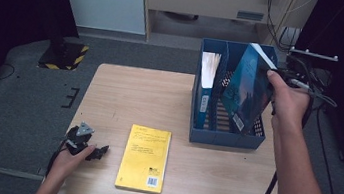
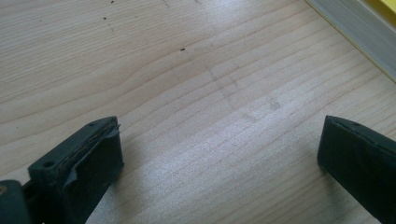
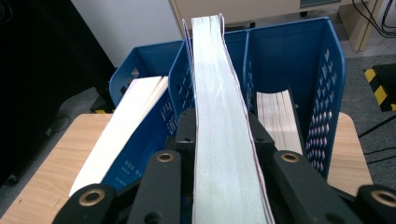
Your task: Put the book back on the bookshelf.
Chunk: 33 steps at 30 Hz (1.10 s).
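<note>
My right gripper (image 1: 275,73) is shut on the page edge of a teal-covered book (image 1: 246,89), which hangs tilted over the blue file rack (image 1: 225,137). In the right gripper view the jaws of that gripper (image 3: 222,128) clamp the held book (image 3: 217,70) from both sides above the middle slot of the rack (image 3: 329,70). A blue book (image 1: 205,89) stands in the left slot. Another book (image 3: 278,119) stands in the right slot. My left gripper (image 1: 96,151) rests open on the table's near left, with bare wood between its jaws (image 2: 219,149).
A yellow book (image 1: 144,158) lies flat on the wooden table (image 1: 134,97) just right of the left gripper; its edge (image 2: 355,28) shows in the left gripper view. Cables (image 1: 312,90) trail off to the right of the rack. Grey floor surrounds the table.
</note>
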{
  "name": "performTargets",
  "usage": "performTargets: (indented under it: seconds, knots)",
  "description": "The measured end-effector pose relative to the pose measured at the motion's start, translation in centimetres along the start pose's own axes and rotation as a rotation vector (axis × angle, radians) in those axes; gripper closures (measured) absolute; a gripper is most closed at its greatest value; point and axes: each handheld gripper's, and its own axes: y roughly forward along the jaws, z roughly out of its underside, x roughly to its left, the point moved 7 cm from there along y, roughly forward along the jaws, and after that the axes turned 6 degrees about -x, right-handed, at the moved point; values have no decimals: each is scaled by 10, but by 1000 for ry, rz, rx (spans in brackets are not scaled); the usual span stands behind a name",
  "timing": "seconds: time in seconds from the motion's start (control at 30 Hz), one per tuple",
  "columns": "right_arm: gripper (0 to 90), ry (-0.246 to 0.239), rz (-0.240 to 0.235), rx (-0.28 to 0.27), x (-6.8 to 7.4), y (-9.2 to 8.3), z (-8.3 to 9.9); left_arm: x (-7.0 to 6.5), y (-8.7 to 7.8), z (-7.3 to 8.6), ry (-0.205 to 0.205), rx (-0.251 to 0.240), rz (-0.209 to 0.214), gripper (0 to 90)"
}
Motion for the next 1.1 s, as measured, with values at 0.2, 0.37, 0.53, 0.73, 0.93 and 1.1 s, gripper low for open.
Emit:
performTargets:
  seconds: [0.2,0.37,0.53,0.73,0.93,1.1]
  knots:
    - [729,-15,26,-4,4,14,-2,0,0,0,1,1,1,0]
    - [730,-17,31,-7,9,25,-2,0,0,0,1,2,2,0]
    - [729,-17,44,-9,10,38,-2,0,0,0,3,3,3,0]
    - [730,-30,60,-9,13,53,1,0,1,-1,5,4,5,0]
    - [730,-14,63,-22,15,65,3,0,1,-1,6,4,7,0]
    - [729,-18,66,-23,16,70,6,0,1,-1,7,4,7,0]
